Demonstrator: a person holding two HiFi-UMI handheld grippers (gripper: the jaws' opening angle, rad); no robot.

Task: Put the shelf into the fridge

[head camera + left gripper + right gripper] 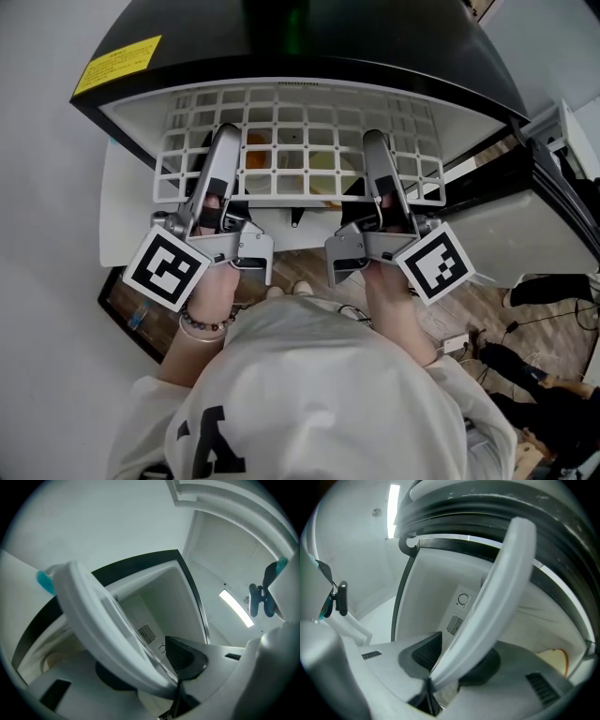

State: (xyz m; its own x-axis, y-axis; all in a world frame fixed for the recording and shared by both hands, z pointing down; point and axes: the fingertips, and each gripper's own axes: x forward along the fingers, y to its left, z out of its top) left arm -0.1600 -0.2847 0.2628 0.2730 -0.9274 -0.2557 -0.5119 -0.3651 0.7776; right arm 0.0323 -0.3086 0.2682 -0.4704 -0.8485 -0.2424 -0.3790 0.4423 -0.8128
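Observation:
A white wire-grid shelf point(300, 122) lies across the open mouth of the black fridge point(309, 42), its front rim still outside. My left gripper point(223, 141) is shut on the left part of that rim and my right gripper point(375, 145) on the right part. In the left gripper view the thick white shelf rim point(93, 620) runs slantwise between the jaws of the left gripper point(154, 672). The right gripper view shows the shelf rim point(497, 588) pinched in the right gripper point(450, 663), with the white fridge interior behind it.
The fridge door point(553, 187) stands open at the right. Yellowish items point(258, 155) show below the grid. The back wall carries a dial point(463, 599) and a vent point(146, 632). A standing person's legs point(544, 375) and cables are on the floor at lower right.

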